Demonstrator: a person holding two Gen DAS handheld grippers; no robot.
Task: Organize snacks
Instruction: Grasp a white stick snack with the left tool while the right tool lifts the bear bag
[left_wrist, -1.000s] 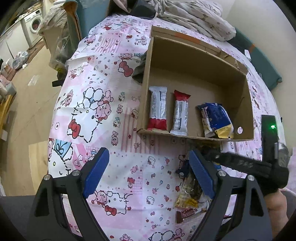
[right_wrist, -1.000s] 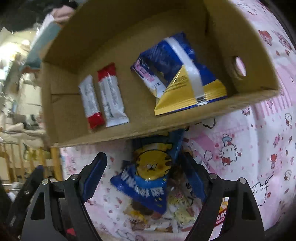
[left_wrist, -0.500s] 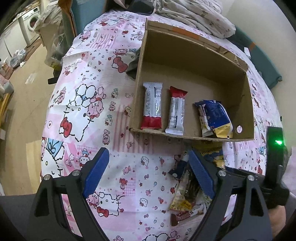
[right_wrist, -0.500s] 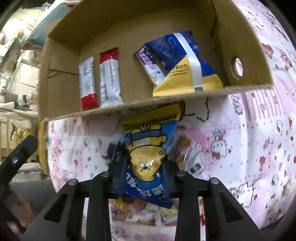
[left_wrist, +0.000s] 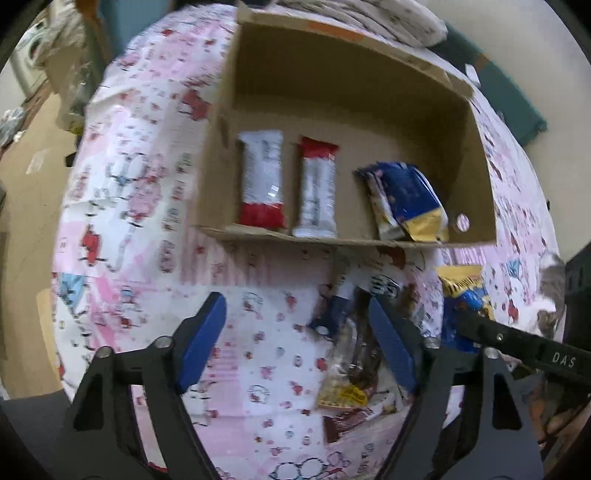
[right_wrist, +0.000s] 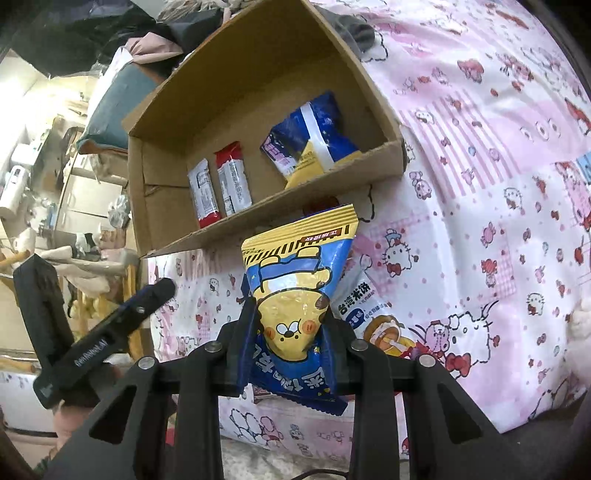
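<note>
My right gripper (right_wrist: 290, 328) is shut on a blue and yellow snack bag (right_wrist: 297, 291) with a cartoon face, held above the pink cloth in front of the cardboard box (right_wrist: 266, 218). The same bag shows at the right of the left wrist view (left_wrist: 463, 295). The box (left_wrist: 332, 242) holds two red and white bars (left_wrist: 262, 184) (left_wrist: 317, 192) and a blue and yellow bag (left_wrist: 410, 199). My left gripper (left_wrist: 299, 339) is open and empty above the cloth, with a pile of loose snacks (left_wrist: 351, 354) by its right finger.
A white rice cracker pack (right_wrist: 364, 306) lies on the cloth beside the held bag. The bed is covered by a pink cartoon cloth (left_wrist: 147, 206). Bedding (left_wrist: 362, 18) is heaped behind the box. Floor and clutter lie to the left (right_wrist: 48, 177).
My right gripper closed on the blue and yellow bag and lifted it off the pile, pulling back from the box. My left gripper stayed open and shifted slightly.
</note>
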